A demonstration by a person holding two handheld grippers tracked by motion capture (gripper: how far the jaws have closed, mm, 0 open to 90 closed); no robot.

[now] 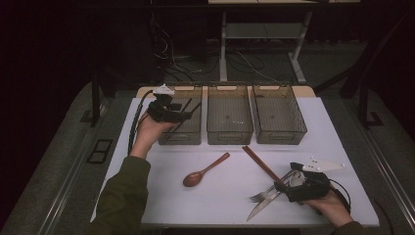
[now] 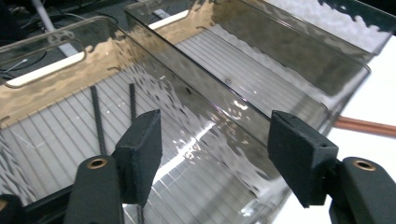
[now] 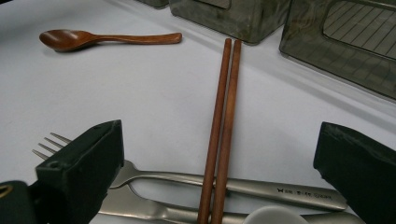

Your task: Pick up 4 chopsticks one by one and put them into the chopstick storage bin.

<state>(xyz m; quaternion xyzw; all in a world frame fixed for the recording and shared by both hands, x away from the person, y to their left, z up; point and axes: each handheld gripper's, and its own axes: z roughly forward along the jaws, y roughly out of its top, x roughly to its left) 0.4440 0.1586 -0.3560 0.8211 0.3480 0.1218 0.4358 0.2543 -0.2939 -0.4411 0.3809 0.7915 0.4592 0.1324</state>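
Note:
My left gripper [image 1: 183, 116] hangs open over the left clear bin [image 1: 180, 138], with nothing between its pads [image 2: 140, 154]. Two thin black chopsticks [image 2: 98, 121] lie on that bin's ribbed floor, beyond the jaws. My right gripper [image 1: 282, 188] is low over the table's front right, open wide. Between its jaws runs a pair of brown chopsticks [image 3: 223, 116], untouched by either pad. The pair lies across a metal fork [image 3: 187, 177] and a knife [image 1: 258, 209]. A white rounded object [image 3: 273, 215] sits just under the right gripper. A wooden spoon [image 1: 203, 171] lies mid-table.
Three clear bins stand in a row at the back of the white table [image 1: 225, 200]; the middle bin [image 1: 229, 138] and the right bin [image 1: 282, 139] hold nothing I can make out. Cables and a desk frame [image 1: 222, 49] lie on the dark floor beyond.

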